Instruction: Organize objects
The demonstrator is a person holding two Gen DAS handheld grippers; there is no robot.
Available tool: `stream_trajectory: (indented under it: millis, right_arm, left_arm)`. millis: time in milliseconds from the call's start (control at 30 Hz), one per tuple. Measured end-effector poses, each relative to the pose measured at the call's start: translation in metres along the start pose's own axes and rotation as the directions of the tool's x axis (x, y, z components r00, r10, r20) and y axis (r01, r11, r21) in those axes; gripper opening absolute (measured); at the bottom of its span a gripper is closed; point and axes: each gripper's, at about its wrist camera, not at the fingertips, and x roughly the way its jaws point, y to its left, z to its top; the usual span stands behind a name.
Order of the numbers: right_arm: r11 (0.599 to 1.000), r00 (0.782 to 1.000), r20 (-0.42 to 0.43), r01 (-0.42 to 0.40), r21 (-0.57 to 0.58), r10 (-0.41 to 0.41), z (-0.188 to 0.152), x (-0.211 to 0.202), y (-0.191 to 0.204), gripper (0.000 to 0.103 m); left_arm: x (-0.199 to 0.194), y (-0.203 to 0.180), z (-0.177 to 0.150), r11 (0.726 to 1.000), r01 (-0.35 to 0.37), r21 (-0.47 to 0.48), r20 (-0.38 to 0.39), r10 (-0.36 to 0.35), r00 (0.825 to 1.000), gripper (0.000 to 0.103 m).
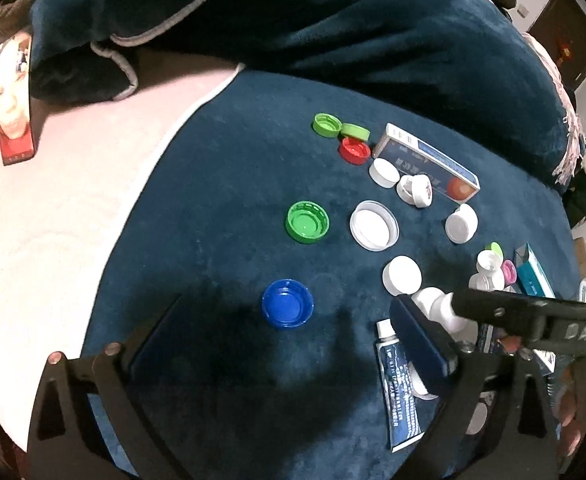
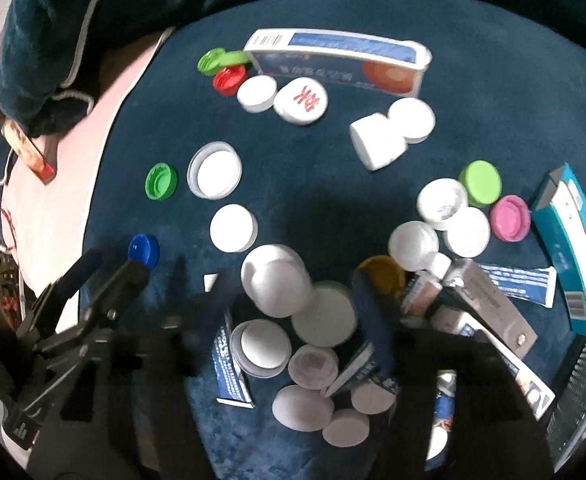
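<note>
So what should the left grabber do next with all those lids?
Probably lower the left gripper onto the blue cap and close. Its jaws stand open and empty, and that cap lies alone just ahead of them, away from the green cap.

Raised letters "DAS" on the right claw (image 1: 433,312), red characters on white cap (image 2: 300,100) unreadable

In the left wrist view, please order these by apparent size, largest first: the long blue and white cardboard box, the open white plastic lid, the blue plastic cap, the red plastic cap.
1. Long blue and white cardboard box
2. Open white plastic lid and blue plastic cap: they look alike, and the blue cap is nearer the camera, so unranked.
3. Red plastic cap, farther away.
</note>
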Motion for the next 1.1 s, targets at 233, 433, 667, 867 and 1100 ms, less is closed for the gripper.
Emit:
stream_trajectory:
  millis: [233, 433, 667, 867, 1100]
  right_arm:
    - [0.999, 0.999, 0.020, 0.038, 0.035, -0.039, -0.003, -0.011, -0.004, 0.083]
    - [0.998, 0.998, 0.042, 0.047, 0.033, -0.048, -0.009, -0.025, 0.000, 0.085]
    - [0.997, 0.998, 0.052, 0.042, 0.058, -0.045, -0.018, -0.034, -0.007, 0.085]
    - [0.996, 0.997, 0.059, 0.037, 0.083, -0.042, -0.022, -0.046, -0.015, 0.085]
    - [0.991, 0.979, 0.190, 0.045, 0.124, -0.068, -0.054, -0.079, -0.030, 0.085]
  left_arm:
    - [-0.003, -0.004, -0.002, 1.000, -0.018, 0.017, -0.011, 0.018, 1.000, 0.102]
    - [-0.011, -0.011, -0.005, 0.999, -0.004, 0.037, -0.002, 0.004, 1.000, 0.102]
    - [-0.018, -0.005, -0.010, 1.000, 0.016, 0.007, -0.003, -0.016, 1.000, 0.102]
    - [-0.023, -0.012, -0.015, 0.999, 0.033, 0.035, 0.003, -0.033, 0.999, 0.102]
    - [-0.016, -0.031, -0.047, 0.990, 0.052, 0.129, -0.002, -0.052, 0.999, 0.102]
